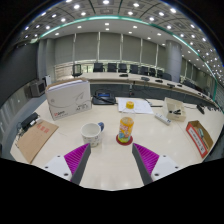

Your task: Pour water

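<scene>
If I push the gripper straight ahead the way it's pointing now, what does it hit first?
Probably the orange-capped bottle, which stands just ahead of the open gripper, slightly toward the right finger. The white cup sits off toward the left finger and may be missed. Depth is uncertain.

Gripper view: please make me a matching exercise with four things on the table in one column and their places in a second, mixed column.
Things:
1. white paper cup
2. clear plastic bottle with orange drink
3. white box-shaped machine
4. small yellow object

Places:
A. beyond the bottle, on a white sheet
B. just ahead of the left finger of the open gripper
C. far left of the table
D. ahead of the gap between the fingers

Pairs: 1-B, 2-D, 3-C, 4-A
</scene>
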